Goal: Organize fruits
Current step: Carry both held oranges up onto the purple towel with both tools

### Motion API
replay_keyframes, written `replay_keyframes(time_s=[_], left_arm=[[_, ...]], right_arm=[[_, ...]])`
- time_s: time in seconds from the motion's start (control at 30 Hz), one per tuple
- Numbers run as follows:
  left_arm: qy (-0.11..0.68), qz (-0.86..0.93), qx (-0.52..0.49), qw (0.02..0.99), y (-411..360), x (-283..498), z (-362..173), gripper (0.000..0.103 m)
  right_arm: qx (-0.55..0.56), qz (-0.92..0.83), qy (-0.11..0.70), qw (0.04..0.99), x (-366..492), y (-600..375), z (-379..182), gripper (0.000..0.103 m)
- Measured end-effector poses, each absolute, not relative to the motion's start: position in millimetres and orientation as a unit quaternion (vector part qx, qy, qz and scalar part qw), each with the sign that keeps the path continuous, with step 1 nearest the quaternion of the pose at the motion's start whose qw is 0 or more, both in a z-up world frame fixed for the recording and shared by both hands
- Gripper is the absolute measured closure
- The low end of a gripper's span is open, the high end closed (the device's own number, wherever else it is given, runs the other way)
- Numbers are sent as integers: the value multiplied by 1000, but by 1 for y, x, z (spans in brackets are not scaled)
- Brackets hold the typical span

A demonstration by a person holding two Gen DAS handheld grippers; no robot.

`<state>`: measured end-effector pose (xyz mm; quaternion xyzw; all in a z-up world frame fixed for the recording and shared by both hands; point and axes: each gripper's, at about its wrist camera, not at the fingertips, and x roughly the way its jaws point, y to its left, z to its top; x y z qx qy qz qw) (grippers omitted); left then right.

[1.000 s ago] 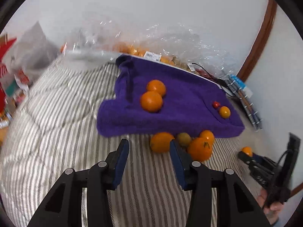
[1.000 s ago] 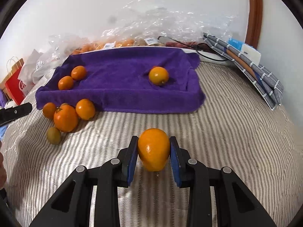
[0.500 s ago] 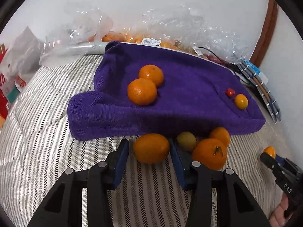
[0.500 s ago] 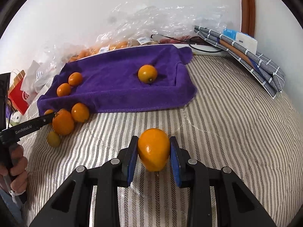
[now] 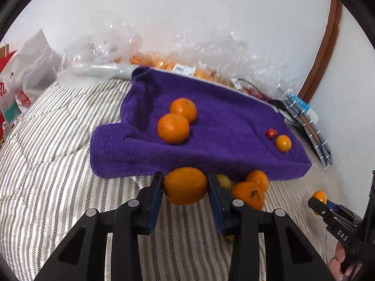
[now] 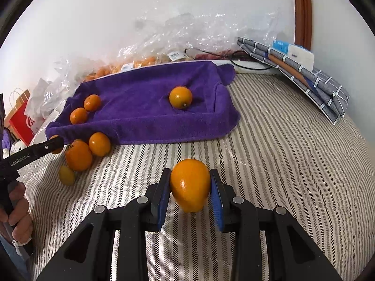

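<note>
A purple towel (image 5: 222, 126) lies on the striped bed and carries two oranges (image 5: 173, 128), a small orange (image 5: 283, 143) and a tiny red fruit (image 5: 271, 133). My left gripper (image 5: 185, 186) has its fingers on both sides of an orange (image 5: 185, 185) at the towel's front edge, touching or nearly touching it. Beside it lie an orange persimmon (image 5: 249, 194), a yellow-green fruit (image 5: 223, 180) and another orange (image 5: 257, 178). My right gripper (image 6: 190, 187) is shut on an orange (image 6: 190, 185) above the bedspread. The towel (image 6: 145, 107) also shows in the right wrist view.
Clear plastic bags of fruit (image 5: 187, 68) lie along the wall behind the towel. A folded grey checked cloth (image 6: 304, 79) sits at the back right with a black cable (image 6: 246, 63). Red and white bags (image 5: 14, 89) stand left of the bed. The striped bedspread (image 6: 281, 164) stretches right.
My left gripper moved forward to the towel's front edge until the loose orange sits between its fingers, which have narrowed around it. My right gripper keeps holding its orange, shifted slightly back.
</note>
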<state>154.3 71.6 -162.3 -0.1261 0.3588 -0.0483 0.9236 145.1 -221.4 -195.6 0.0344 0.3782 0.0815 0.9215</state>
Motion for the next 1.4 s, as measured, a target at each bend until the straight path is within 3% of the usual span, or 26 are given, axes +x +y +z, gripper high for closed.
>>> replay_keyframes(time_s=[1.4], left_arm=[[312, -63, -128, 939, 69, 138, -146, 67]], right_arm=[[71, 102, 366, 922, 141, -230, -190, 71]])
